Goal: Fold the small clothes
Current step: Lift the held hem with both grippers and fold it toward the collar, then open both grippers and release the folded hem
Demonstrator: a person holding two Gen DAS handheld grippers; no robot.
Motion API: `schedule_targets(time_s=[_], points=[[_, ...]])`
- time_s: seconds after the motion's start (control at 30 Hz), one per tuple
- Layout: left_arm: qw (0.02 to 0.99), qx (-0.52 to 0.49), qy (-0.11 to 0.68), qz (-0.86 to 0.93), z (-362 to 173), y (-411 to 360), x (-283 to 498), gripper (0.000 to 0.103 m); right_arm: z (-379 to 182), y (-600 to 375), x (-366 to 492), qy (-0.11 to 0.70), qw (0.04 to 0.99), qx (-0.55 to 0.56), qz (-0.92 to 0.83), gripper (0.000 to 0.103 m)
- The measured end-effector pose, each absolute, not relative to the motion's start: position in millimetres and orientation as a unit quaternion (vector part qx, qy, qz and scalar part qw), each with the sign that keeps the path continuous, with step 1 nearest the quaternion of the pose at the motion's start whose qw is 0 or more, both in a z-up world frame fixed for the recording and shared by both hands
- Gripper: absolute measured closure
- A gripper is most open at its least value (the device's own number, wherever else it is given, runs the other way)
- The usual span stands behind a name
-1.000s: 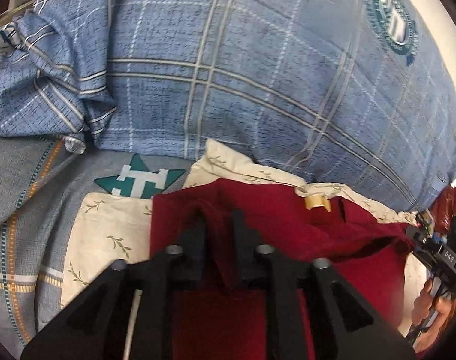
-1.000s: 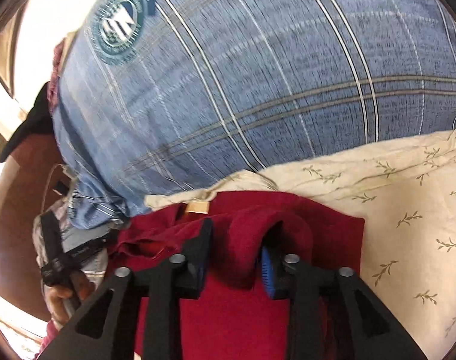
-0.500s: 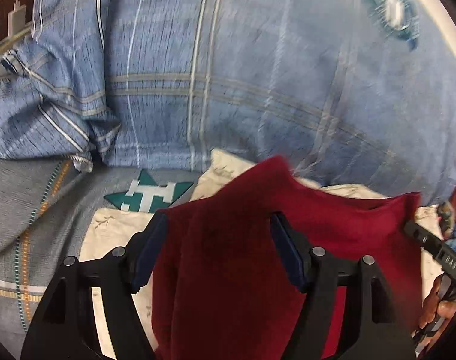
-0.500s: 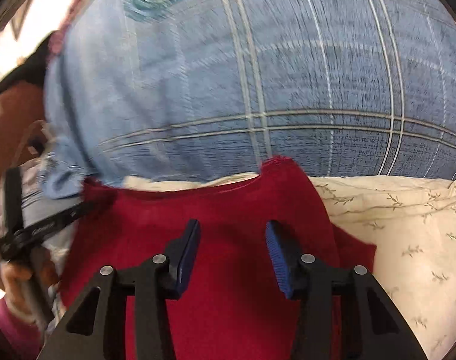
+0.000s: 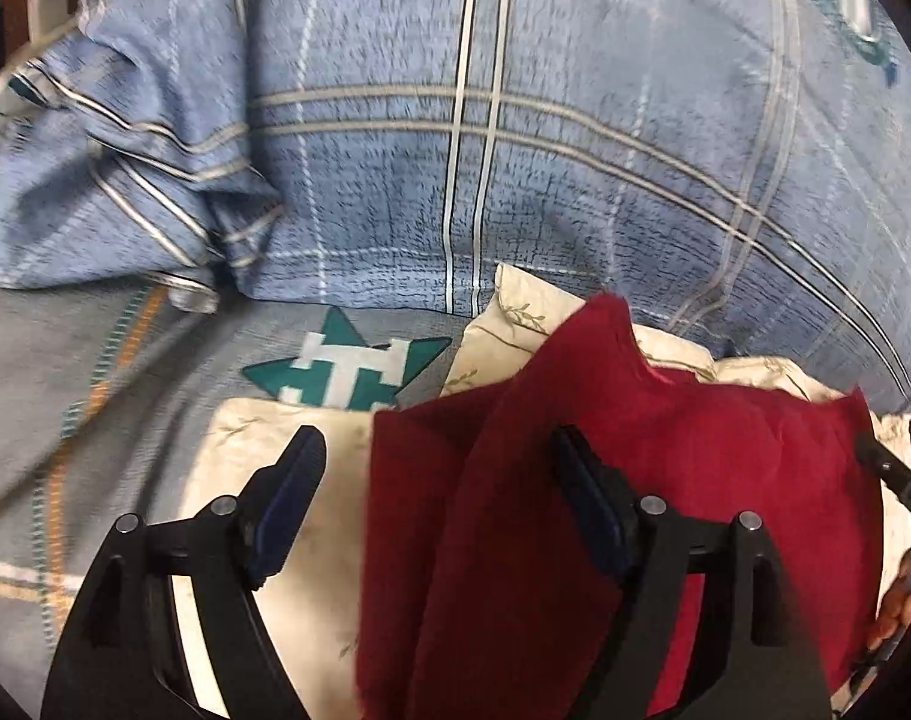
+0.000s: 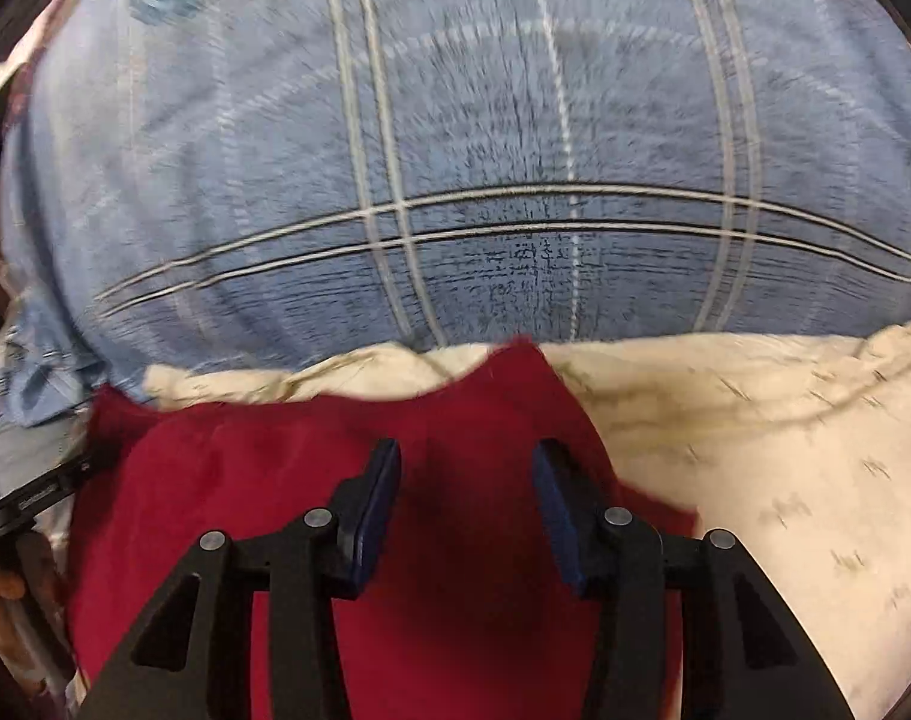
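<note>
Your red garment (image 5: 665,480) lies on a cream leaf-print cloth (image 6: 785,450) spread over a grey bedsheet (image 5: 95,390), just below a big blue plaid pillow (image 5: 485,150). Your left gripper (image 5: 437,498) has just been opening, jaws wide over the garment's edge, unclamped. Your right gripper (image 6: 467,492) hangs parted above it, pads off the fabric.

Both views are evenly and moderately lit, with no hard shadows. Motion blur smears the blue plaid bedding (image 6: 515,120) in the right wrist view, most strongly far and left. Fisheye bending and dark corners are seen at every edge.
</note>
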State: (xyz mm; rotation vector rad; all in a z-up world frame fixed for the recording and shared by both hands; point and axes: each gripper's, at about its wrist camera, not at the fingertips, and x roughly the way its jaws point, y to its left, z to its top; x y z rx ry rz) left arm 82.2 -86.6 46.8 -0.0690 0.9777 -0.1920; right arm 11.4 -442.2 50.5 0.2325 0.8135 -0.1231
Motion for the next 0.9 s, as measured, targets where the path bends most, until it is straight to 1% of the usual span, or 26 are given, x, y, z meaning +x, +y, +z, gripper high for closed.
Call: schedule_targets(time_s=[0.13,0.2,0.27,0.3,0.37,0.43,0.57,0.63,0.83,0.9], points=[[0.887,-0.025,0.451,-0.099,59.4,-74.8,49.9,0.025,62.9,-434.6,-32.8,0.379,0.919,0.099,-0.050,0.053],[0.891,-0.016,0.442,-0.099,63.7,-70.4,32.9,0.025,58.8,-436.5,-51.5,0.384,0.916,0.105,-0.055,0.053],[0.893,-0.005,0.438,-0.100,66.6,-67.8,17.0,0.025,47.1,-438.5,-57.3,0.402,0.907,0.108,-0.060,0.054],[0.894,-0.001,0.437,-0.100,67.2,-68.4,10.9,0.025,41.7,-441.1,-54.2,0.408,0.905,0.107,-0.064,0.056],[0.897,0.011,0.431,-0.099,70.8,-68.3,-3.2,0.025,29.0,-442.5,-52.5,0.411,0.904,0.100,-0.065,0.057],[0.898,0.020,0.428,-0.098,73.0,-69.7,-13.1,0.025,29.4,-438.9,-50.6,0.407,0.906,0.094,-0.063,0.057],[0.903,0.031,0.417,-0.100,77.6,-72.3,-29.0,0.025,42.3,-440.3,-61.4,0.405,0.903,0.127,-0.062,0.057],[0.904,0.034,0.414,-0.099,78.8,-70.9,-36.2,0.025,49.4,-431.6,-70.6,0.397,0.909,0.115,-0.058,0.054],[0.902,0.020,0.422,-0.095,71.4,-67.2,-46.6,0.025,52.9,-410.2,-94.8,0.390,0.917,0.069,-0.051,0.055],[0.901,0.015,0.423,-0.092,68.9,-65.1,-48.4,0.025,43.8,-415.4,-97.4,0.398,0.913,0.070,-0.061,0.056]])
